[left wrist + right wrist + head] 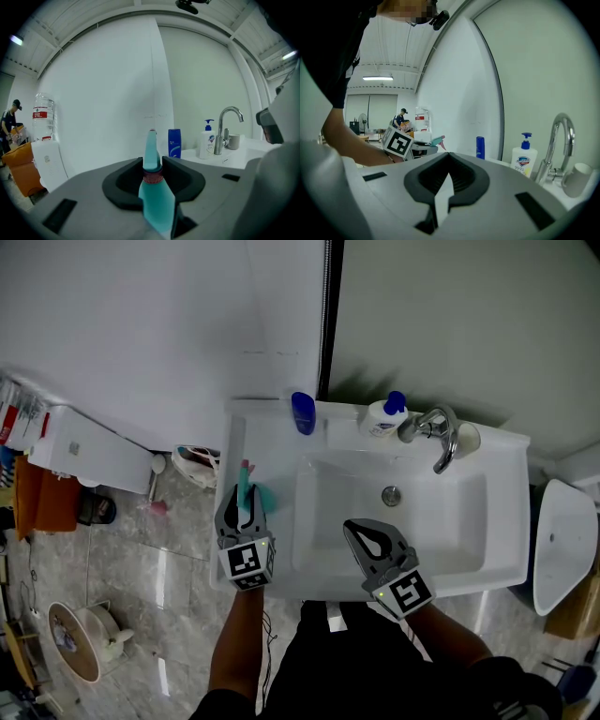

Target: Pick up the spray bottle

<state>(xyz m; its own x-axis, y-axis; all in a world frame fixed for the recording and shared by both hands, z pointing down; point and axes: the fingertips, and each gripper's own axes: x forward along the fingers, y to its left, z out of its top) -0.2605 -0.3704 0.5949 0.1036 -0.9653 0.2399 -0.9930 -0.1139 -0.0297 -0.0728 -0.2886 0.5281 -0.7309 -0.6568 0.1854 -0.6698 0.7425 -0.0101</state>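
The teal spray bottle (247, 486) with a pink nozzle tip is over the left rim of the white sink (234, 442). My left gripper (244, 507) is shut on it. In the left gripper view the bottle (157, 197) stands upright between the jaws, which press its neck at the red ring. My right gripper (356, 529) hovers over the near part of the basin, shut with nothing in it. The right gripper view shows its own jaw tips (450, 157) meeting, and beyond them the left gripper's marker cube (398, 143) and the bottle's spray head (437, 140).
A blue bottle (303, 412), a white soap dispenser (385, 418), a chrome faucet (441, 439) and a cup (467, 437) line the sink's back ledge against the wall. A water dispenser (89, 454) stands on the floor to the left, a white bin (564, 540) to the right.
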